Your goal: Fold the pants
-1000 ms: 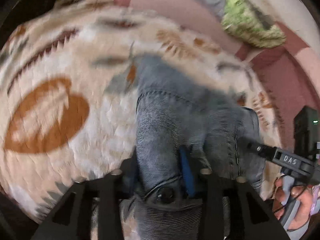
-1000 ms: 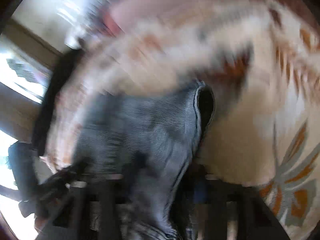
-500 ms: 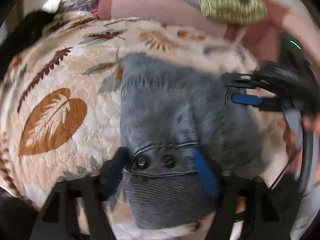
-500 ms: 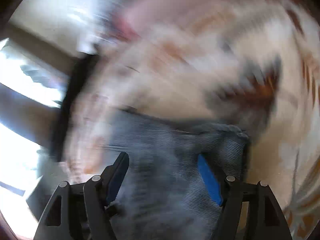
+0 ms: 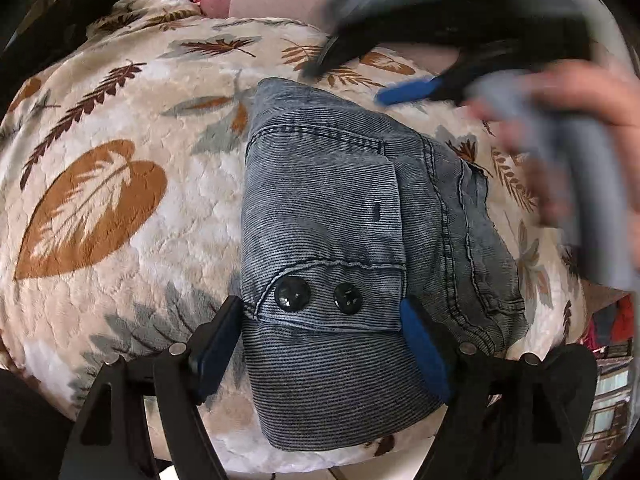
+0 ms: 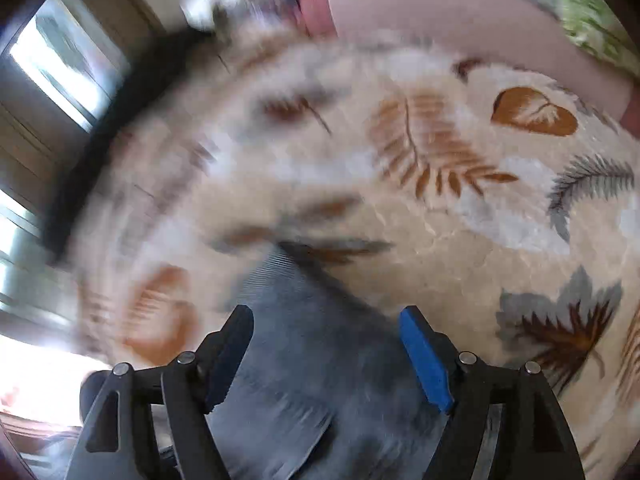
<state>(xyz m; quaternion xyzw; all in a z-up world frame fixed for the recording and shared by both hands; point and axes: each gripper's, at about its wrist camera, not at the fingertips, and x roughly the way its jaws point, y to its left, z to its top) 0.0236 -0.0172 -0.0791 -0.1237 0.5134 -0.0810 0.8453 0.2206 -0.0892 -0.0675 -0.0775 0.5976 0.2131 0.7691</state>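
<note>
One pair of folded denim pants with two black buttons lies on a leaf-print blanket — between the wide-open, empty left gripper; right gripper also spread, holding nothing

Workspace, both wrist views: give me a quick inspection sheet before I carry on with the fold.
Surface: cream leaf-print blanket, soft and quilted.
Job's things: grey-blue denim pants lie folded in a compact bundle on the blanket, two dark buttons facing up.
Clutter: pink cushion at the blanket's far edge; a dark item at far left, too blurred to identify.
Grippers: left gripper open, straddling the bundle's near end; right gripper open above the denim, view motion-blurred.
Cables: nothing seen.
Surroundings: bright window at left in the right wrist view.
</note>
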